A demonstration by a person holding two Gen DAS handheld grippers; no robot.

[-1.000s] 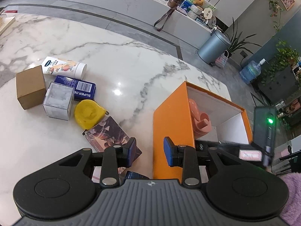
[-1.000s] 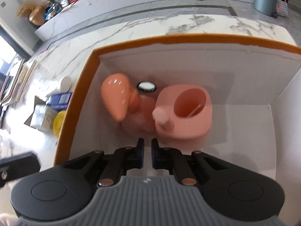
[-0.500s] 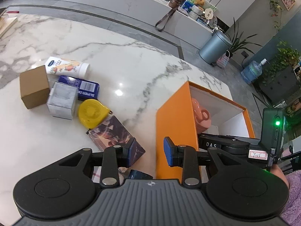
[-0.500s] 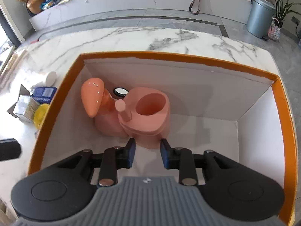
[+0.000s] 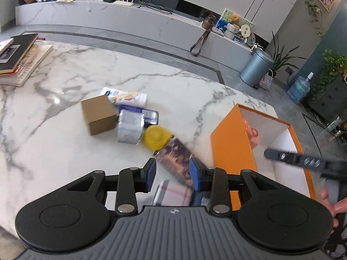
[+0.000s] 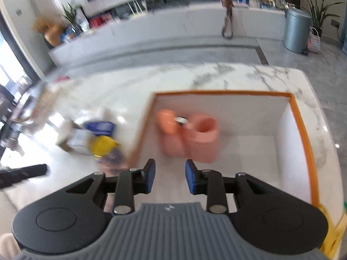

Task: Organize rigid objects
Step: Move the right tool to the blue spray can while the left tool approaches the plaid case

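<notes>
An orange box with white inner walls stands open on the marble table. Inside it a pink cup stands beside a pink bottle. My right gripper hovers above the box's near side, open, with nothing between its pads. My left gripper is open and empty over a dark picture-printed box. Beyond it lie a yellow tape measure, a clear cube, a blue box, a brown carton and a white tube. The orange box stands to their right.
A plaid pink item and a blue item lie under the left gripper's fingers. Books are stacked at the table's far left. A hand holds the right gripper at the lower right. A grey bin stands on the floor beyond.
The right jaws went from nearly shut to open, and the gripper rose back out of the box away from the pink cup. The left gripper pulled back and up from the orange box.
</notes>
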